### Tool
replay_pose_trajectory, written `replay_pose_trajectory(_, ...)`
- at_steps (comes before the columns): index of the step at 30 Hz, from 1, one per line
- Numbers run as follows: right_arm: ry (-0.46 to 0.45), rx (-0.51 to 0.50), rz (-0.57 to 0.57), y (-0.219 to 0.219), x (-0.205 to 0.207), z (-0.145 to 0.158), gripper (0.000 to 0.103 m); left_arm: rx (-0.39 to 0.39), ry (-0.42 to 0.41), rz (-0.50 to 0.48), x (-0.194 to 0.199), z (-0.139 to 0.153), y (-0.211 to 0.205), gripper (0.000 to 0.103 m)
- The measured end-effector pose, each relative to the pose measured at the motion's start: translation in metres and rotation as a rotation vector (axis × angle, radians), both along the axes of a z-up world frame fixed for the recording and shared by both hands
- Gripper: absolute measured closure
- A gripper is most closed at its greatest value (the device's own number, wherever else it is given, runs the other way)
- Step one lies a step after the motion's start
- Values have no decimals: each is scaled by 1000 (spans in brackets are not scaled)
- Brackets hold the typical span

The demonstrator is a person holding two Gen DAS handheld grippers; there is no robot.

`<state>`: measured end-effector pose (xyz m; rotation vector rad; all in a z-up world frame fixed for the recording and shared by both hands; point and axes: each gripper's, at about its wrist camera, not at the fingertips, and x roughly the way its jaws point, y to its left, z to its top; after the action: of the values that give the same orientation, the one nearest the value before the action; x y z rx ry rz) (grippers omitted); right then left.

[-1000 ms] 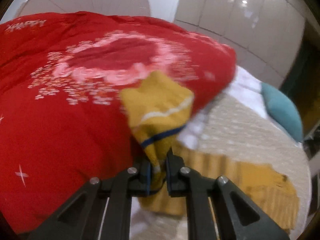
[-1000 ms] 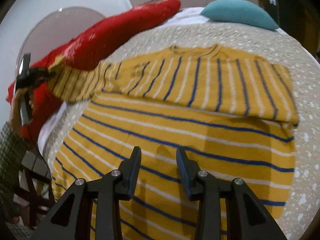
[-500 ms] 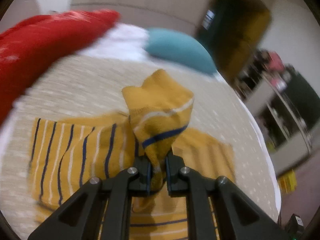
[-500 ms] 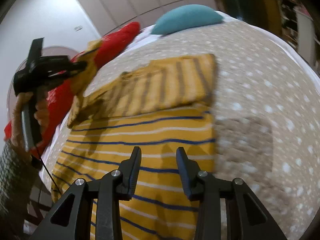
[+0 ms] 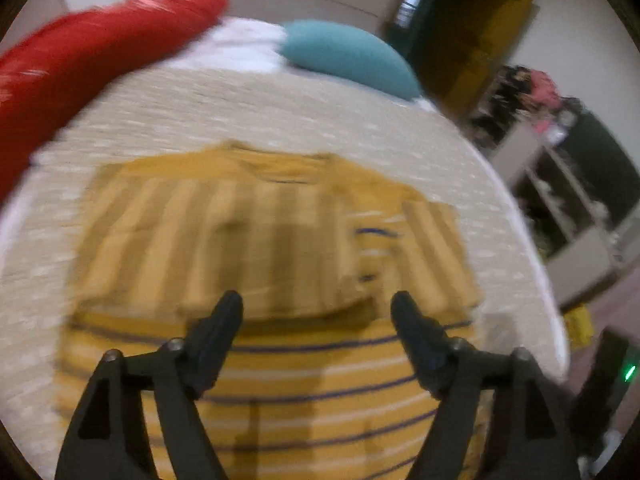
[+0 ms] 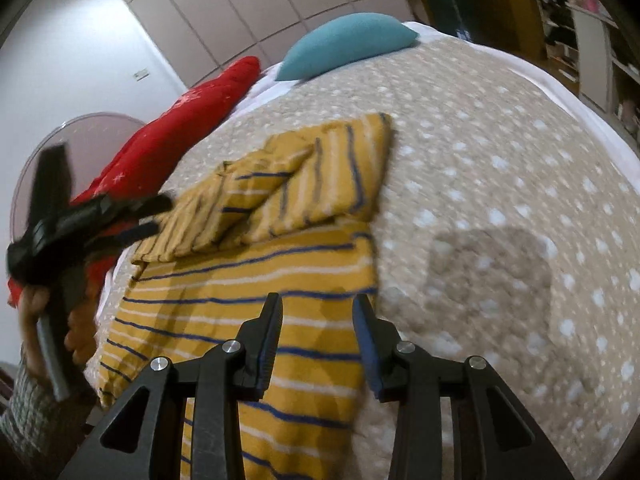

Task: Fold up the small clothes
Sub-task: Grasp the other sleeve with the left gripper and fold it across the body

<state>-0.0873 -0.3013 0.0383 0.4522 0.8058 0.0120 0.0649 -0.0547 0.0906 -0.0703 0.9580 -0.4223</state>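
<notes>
Two views, left wrist first: left hand-held gripper (image 5: 316, 308) has its jaws opening, nothing between them, so it is released and hanging over the yellow striped top (image 5: 280, 360) that lies flat on the bed (image 5: 280, 120). Frame is motion-blurred, but both sleeves (image 5: 216, 240) appear folded across the chest, on the side of the top toward the teal pillow (image 5: 348, 56); the red quilt (image 5: 80, 60) is bunched beside that pillow, clear of the garment. Right wrist view: right hand-held gripper (image 6: 318, 316) sits partly open and empty, above the top's side edge on the half away from the teal pillow; its pads look clear of the cloth. Same view shows the left one out past the sleeve end, on the quilt side, held by a hand (image 6: 76, 320). Sleeve layers look rumpled here, with one diagonal crease. My read: sleeve fold is just being let go, next is a body fold. To do it well, back the left unit straight off so it does not drag the sleeve open, flatten that crease first, then pinch both hem corners through all layers, lift low, carry the hem toward the pillow-side edge, and match edges before letting go. Risk: a high lift will probably spill the sleeves out.
</notes>
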Motion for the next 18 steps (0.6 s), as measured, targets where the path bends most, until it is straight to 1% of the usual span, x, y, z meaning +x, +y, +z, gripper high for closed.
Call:
replay_pose_trajectory(2,-20,-36,32,13,18,9,61,65,-37,68,-10,4,26,27)
replay_pose_trajectory(3,-28,-54,40,18,25,12,57,93,-56,110,-19,5,41,26)
replay_pose_trajectory(6,-60,-154,58,35,63,27,50,110,-75,179,-40,3,75,24)
replay_pose_trajectory(7,-58,-187,69,43,83,31,49,112,-77,196,-48,0,84,23)
replay_pose_trajectory(9,-42,-226,89,56,115,33,48,119,-75,217,-59,-8,96,21)
replay_pose_trajectory(11,-14,-287,99,75,152,31,45,124,-61,237,-64,-19,103,21)
replay_pose_trajectory(14,69,-387,87,97,203,13,45,115,-21,259,-68,-32,114,21)
replay_pose_trajectory(15,101,-414,77,100,213,5,49,116,-7,266,-69,-36,119,21)
replay_pose_trajectory(16,140,-442,72,102,223,-4,60,122,-3,273,-72,-38,123,21)
replay_pose_trajectory(17,177,-481,64,102,229,-12,92,130,-5,281,-75,-40,126,21)
replay_pose_trajectory(18,188,-506,48,99,229,-15,93,136,-8,289,-78,-41,130,21)
